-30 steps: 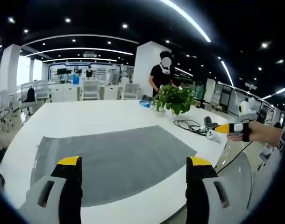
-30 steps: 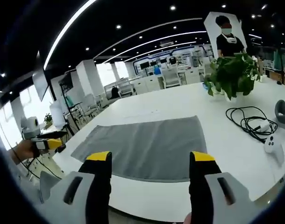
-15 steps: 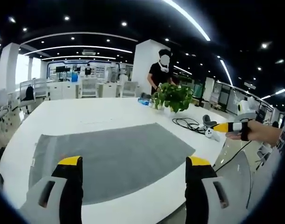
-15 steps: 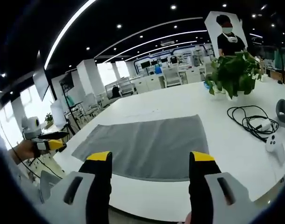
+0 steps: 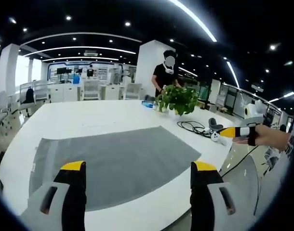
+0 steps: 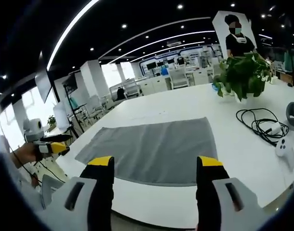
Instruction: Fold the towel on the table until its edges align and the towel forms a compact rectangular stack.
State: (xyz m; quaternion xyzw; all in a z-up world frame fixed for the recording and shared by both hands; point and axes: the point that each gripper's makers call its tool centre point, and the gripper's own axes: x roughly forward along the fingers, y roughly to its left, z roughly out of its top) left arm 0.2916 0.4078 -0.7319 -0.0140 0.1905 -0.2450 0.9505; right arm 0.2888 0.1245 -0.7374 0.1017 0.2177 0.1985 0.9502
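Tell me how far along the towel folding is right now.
Nothing is folded yet: the grey towel lies flat in one layer on the white table. Nothing is in hand; the left claw and right claw are open, short of its near edge. Every fold is left.

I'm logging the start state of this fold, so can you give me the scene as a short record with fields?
towel: grey towel lying flat and unfolded on the white table
left gripper: left gripper open, hovering off the table's near edge, holding nothing
right gripper: right gripper open, also short of the towel, holding nothing
other items: potted plant, black cable, white controller to one side of the towel
people: a person standing behind the plant
fold progress: not yet begun
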